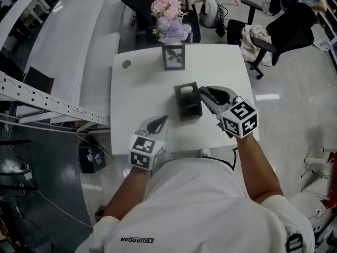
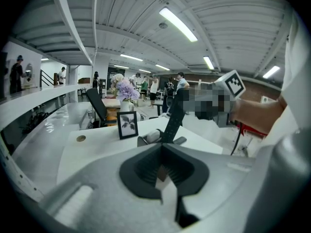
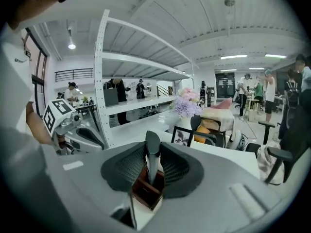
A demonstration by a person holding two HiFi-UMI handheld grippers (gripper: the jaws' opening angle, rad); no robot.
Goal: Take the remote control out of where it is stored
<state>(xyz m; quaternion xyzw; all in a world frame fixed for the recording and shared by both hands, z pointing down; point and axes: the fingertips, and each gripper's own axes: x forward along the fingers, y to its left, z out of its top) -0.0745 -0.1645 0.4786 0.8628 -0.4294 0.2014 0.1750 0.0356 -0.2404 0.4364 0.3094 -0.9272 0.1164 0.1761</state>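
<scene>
Remote (image 3: 152,161) stands upright at frame centre, clamped in right gripper (image 3: 153,148), lower end in holder (image 3: 146,192); only the left gripper view shows its whole leaning length; left gripper (image 2: 163,148) closed, empty.

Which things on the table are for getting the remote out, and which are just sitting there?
For the job:
remote, gripped by the right gripper
dark box that stores it

Just sitting there:
picture frame
flowers
left gripper, holding nothing
</scene>
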